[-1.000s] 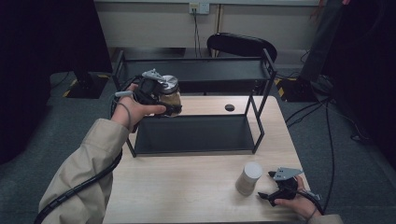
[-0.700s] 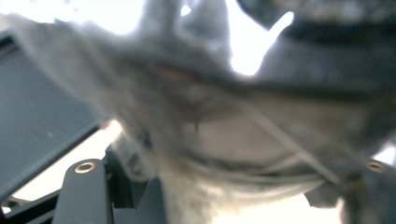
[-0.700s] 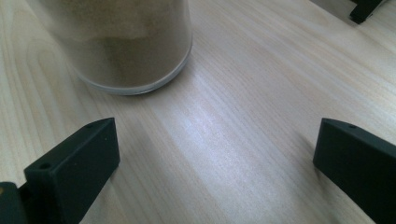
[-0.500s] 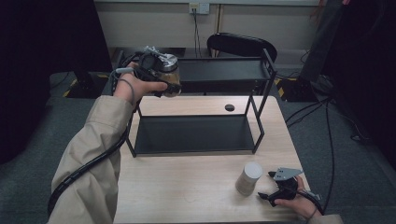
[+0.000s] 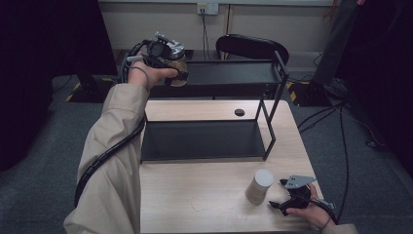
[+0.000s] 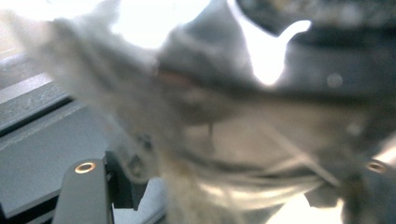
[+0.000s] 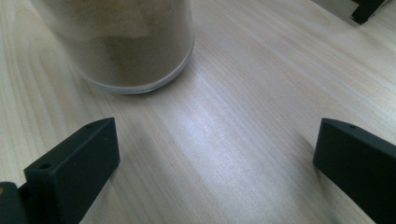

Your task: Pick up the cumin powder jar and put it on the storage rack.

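Note:
My left gripper [image 5: 178,74] is raised at the left end of the black rack's top shelf [image 5: 234,73], shut on a glass jar [image 5: 177,62] with brownish contents. In the left gripper view that jar [image 6: 243,140] is a close blur between the jaws, above the dark shelf. On the table near the front right stands a second jar [image 5: 259,186] with a pale lid. My right gripper [image 5: 278,194] rests just right of it, open, nothing between its jaws. The right gripper view shows this jar's base [image 7: 126,42] ahead and left of the open gripper [image 7: 215,163].
The two-tier black metal rack stands across the back of the wooden table [image 5: 204,209], its lower shelf [image 5: 204,141] bare. A small black round object [image 5: 239,112] lies on the table inside the rack's frame. A chair [image 5: 251,46] stands behind the table.
My left hand has carried the jar up and farther back, toward the left end of the top shelf. The right gripper and the pale-lidded jar have stayed put.

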Demonstrator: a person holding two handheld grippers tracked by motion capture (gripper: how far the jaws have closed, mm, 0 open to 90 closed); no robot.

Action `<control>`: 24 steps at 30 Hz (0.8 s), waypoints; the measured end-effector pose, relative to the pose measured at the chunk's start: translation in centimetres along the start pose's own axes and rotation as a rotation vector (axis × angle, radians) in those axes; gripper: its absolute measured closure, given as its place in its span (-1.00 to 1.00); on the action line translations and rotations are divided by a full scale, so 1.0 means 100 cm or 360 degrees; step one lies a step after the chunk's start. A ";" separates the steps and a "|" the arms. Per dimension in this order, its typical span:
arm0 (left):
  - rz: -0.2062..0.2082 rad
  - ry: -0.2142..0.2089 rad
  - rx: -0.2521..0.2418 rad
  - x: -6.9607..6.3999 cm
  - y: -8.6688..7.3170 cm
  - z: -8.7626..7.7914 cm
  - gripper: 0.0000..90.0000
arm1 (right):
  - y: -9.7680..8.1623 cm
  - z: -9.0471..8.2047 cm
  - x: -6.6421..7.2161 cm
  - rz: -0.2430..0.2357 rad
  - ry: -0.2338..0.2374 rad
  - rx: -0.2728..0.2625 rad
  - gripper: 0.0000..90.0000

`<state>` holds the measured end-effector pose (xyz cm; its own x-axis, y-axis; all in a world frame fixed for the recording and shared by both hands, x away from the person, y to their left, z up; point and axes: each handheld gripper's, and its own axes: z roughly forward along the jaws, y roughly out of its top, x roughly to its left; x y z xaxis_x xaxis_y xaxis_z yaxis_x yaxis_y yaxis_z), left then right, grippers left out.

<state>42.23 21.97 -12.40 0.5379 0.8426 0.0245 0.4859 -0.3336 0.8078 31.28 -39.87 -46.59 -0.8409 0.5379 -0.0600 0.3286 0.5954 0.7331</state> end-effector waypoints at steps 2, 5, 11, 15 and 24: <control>-0.0016 0.0007 -0.0003 0.002 0.002 0.003 -0.33 | 0.000 0.000 0.000 0.0004 0.0001 0.0002 -1.00; -0.0027 0.0033 0.0001 0.004 0.004 0.007 -0.33 | 0.000 0.000 0.000 0.0002 0.0001 0.0002 -1.00; -0.0036 0.0077 0.0018 0.007 0.006 0.013 -0.33 | 0.000 0.000 0.000 0.0000 0.0000 0.0000 -1.00; -0.0043 0.0091 0.0030 0.009 0.005 0.017 -0.33 | 0.000 0.000 0.000 0.0000 -0.0001 0.0000 -1.00; -0.0049 0.0088 0.0046 0.011 0.004 0.026 -0.33 | 0.000 0.000 0.000 0.0000 0.0000 0.0000 -1.00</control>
<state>44.81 21.66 -13.52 0.4840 0.8744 0.0329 0.5218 -0.3186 0.7914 31.28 -39.87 -46.60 -0.8407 0.5382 -0.0600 0.3287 0.5953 0.7332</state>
